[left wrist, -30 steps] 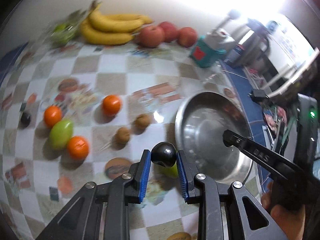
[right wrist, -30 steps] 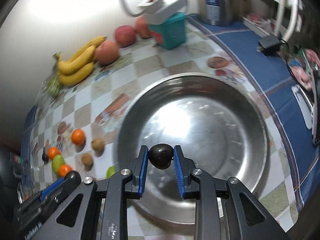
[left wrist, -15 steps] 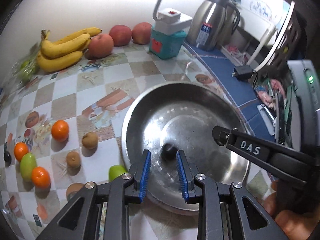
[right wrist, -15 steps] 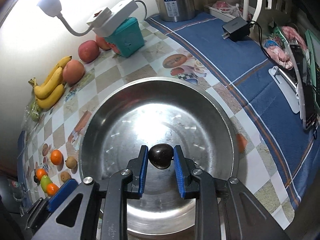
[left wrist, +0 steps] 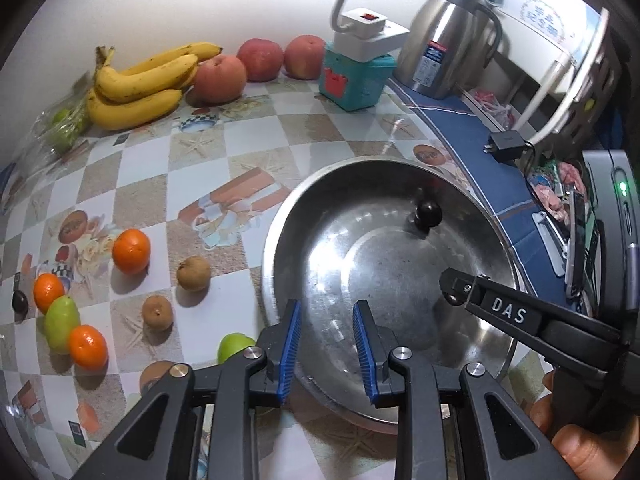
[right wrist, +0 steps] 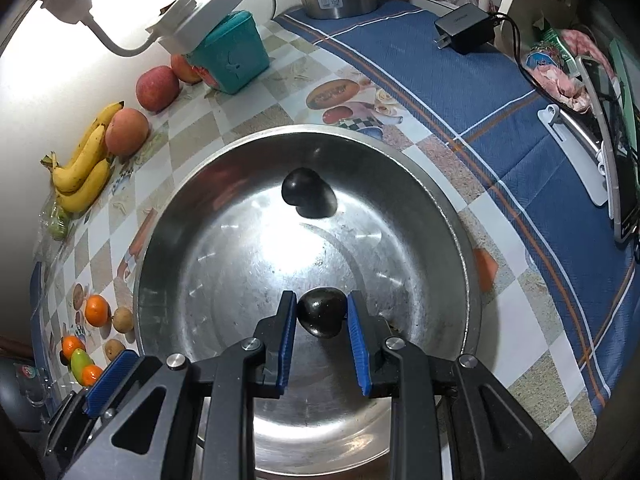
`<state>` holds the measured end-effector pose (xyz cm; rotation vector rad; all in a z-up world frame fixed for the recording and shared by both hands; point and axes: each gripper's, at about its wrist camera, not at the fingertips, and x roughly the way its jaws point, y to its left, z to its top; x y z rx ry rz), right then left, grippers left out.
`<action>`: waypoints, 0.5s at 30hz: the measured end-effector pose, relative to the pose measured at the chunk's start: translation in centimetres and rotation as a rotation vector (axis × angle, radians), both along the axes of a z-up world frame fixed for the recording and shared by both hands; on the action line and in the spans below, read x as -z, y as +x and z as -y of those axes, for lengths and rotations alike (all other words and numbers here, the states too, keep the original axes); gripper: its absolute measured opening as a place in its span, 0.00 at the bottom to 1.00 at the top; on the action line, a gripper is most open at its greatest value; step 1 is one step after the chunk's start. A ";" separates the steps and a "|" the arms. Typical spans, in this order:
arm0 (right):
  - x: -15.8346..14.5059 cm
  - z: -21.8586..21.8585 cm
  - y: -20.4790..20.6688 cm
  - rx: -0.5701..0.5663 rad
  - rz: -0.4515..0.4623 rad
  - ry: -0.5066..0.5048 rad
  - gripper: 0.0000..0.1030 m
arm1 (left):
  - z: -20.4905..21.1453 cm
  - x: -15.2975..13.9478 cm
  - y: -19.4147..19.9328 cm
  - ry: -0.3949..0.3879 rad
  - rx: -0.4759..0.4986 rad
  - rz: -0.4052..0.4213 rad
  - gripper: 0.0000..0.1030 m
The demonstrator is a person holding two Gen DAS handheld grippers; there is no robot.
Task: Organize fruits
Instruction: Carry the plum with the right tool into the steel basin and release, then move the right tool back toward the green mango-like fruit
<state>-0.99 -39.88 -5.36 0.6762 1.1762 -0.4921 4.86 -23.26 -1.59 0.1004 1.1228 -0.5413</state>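
Observation:
A steel bowl [left wrist: 280, 240] [right wrist: 440, 208] sits on the checkered cloth. One dark plum [left wrist: 429, 213] [right wrist: 308, 194] lies against the bowl's far inner wall. My left gripper [left wrist: 326, 344] is open and empty over the bowl's near rim. My right gripper [right wrist: 322, 320] is shut on a second dark plum [right wrist: 322, 312] above the bowl's floor. Oranges [left wrist: 131, 251], brown fruits [left wrist: 193, 273] and green fruits [left wrist: 61, 322] lie on the cloth to the left.
Bananas [left wrist: 140, 84] and apples [left wrist: 260, 60] lie along the back wall. A teal box [left wrist: 356, 80] with a lamp base and a steel kettle [left wrist: 448, 52] stand behind the bowl. A charger [right wrist: 464, 32] and clutter lie on the blue cloth at right.
My left gripper moved over the bowl, opened and let go of its dark plum, which rolled to the bowl's far wall. My right gripper still holds its plum, now lower in the bowl.

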 end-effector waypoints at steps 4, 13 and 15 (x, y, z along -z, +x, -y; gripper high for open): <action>0.1 -0.1 0.1 0.002 -0.006 -0.003 0.33 | -0.9 -0.4 0.5 0.028 -0.056 0.006 0.64; -0.8 -0.7 0.6 -0.029 0.012 -0.062 0.69 | -5.1 -0.6 1.9 0.061 -0.238 -0.046 0.79; -0.9 -1.1 0.8 -0.048 0.012 -0.071 0.71 | -6.3 -0.7 2.1 0.070 -0.289 -0.048 0.85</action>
